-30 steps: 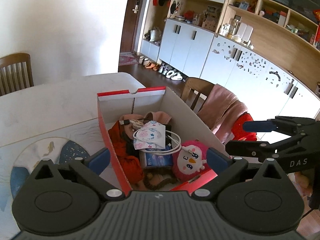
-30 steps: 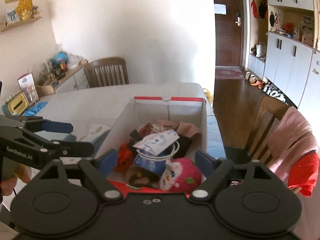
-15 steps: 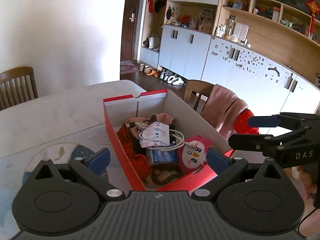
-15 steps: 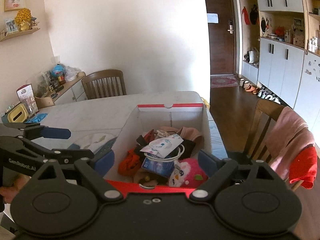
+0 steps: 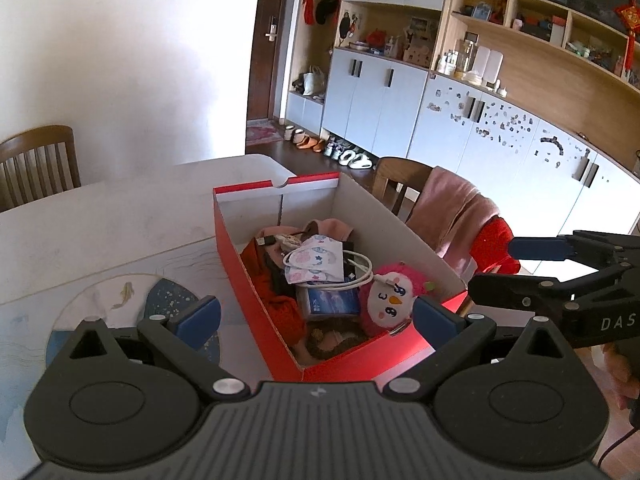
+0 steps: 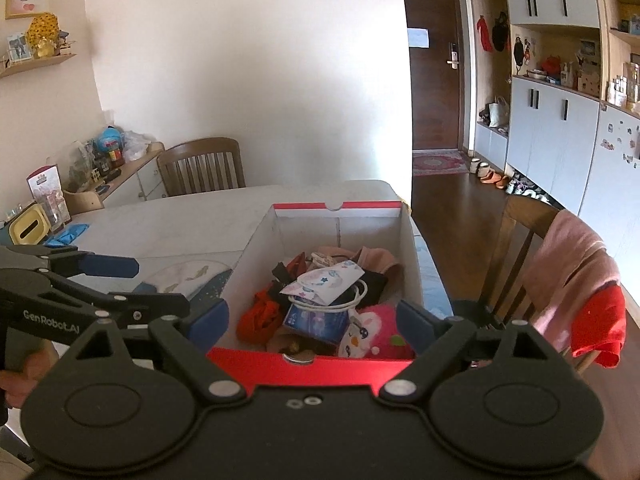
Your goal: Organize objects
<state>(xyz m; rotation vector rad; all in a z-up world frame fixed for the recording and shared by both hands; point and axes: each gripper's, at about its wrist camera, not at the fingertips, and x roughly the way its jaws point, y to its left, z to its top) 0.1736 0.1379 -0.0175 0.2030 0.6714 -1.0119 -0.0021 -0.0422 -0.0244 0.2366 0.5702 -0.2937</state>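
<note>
I have my right gripper [image 6: 312, 320] spread wide and empty, and the red box [image 6: 308, 362] lies dead ahead at twelve o'clock, its long axis running straight away from me, near end wall just beyond the fingertips. My left gripper [image 5: 316, 314], equally wide and empty, sees the same box skewed toward one o'clock (so I judge the right hand better lined up). Only the right view shows the sideboard clutter; only the left shows the white cable [image 5: 360, 276] over the pink plush [image 5: 390, 300] clearly.
</note>
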